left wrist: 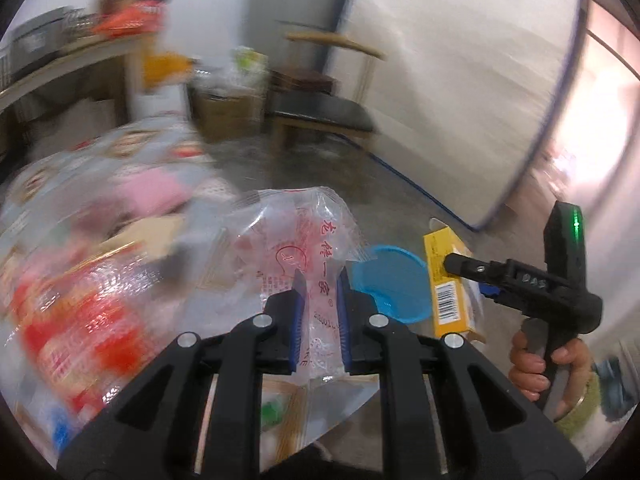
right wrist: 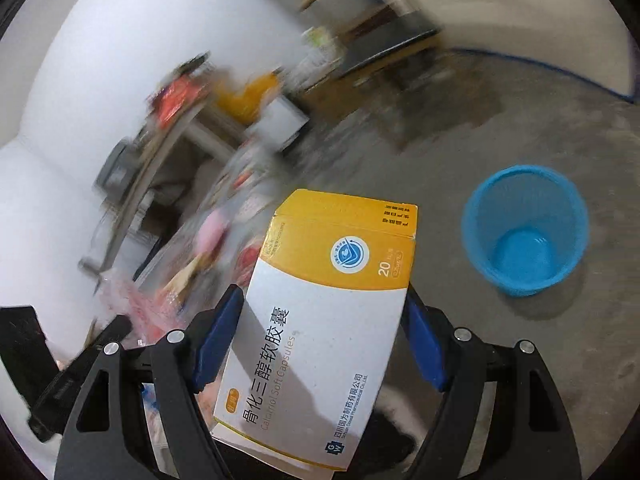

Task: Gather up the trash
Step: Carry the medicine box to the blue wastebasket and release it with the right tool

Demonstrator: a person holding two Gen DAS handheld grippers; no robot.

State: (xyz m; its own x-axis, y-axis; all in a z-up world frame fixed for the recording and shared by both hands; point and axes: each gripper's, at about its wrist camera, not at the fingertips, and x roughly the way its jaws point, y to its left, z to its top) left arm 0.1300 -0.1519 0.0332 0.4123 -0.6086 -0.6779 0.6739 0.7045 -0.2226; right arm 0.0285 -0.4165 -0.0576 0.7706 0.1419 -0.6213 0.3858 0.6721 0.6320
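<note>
Currently, left gripper [left wrist: 320, 280] clamps a clear plastic wrapper [left wrist: 296, 240], right gripper [right wrist: 320, 320] grips a yellow-white medicine box [right wrist: 320, 320], blue bin [right wrist: 524, 232] at 2 o'clock.

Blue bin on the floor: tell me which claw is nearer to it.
Hard to call. The left claw, shut on the plastic wrapper, and the right claw, shut on the medicine box, both hang beside the blue bin.

One clear crinkled plastic wrapper with red print [left wrist: 304, 264] sits at centre. One yellow-and-white cardboard medicine box [right wrist: 320, 320] shows at six o'clock, one blue round plastic mesh bin [right wrist: 524, 232] at three o'clock. One wooden chair with a dark seat [left wrist: 320, 116] stands at twelve o'clock.
</note>
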